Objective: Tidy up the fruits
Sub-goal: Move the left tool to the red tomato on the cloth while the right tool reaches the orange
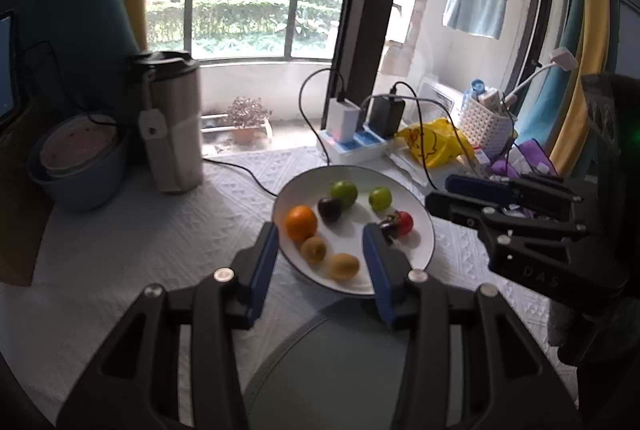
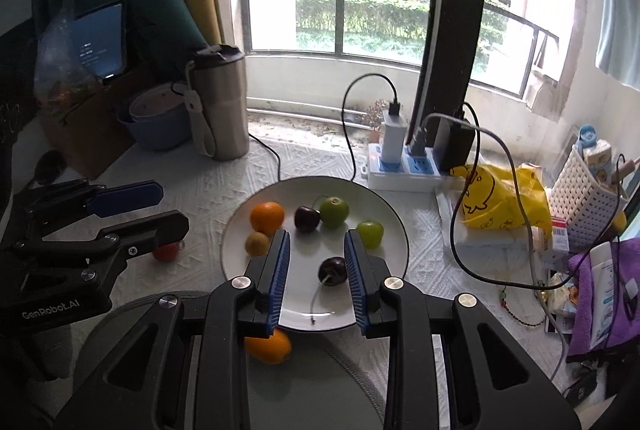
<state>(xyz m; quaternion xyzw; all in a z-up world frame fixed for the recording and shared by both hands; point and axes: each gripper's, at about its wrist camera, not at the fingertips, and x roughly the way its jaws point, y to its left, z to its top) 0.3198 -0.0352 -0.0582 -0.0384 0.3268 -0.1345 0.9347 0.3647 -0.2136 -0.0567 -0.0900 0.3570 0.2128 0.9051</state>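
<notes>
Fruits mostly on white plate (image 2: 394,226) already; orange (image 2: 269,345) off plate near front tabletop edge. Both hand-held grippers spread, holding nothing.

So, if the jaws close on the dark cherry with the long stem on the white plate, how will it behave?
The small dark round cherry will probably roll on the smooth white plate if nudged. It looks glossy, so it may slip, and likely bruises under a hard squeeze.
</notes>
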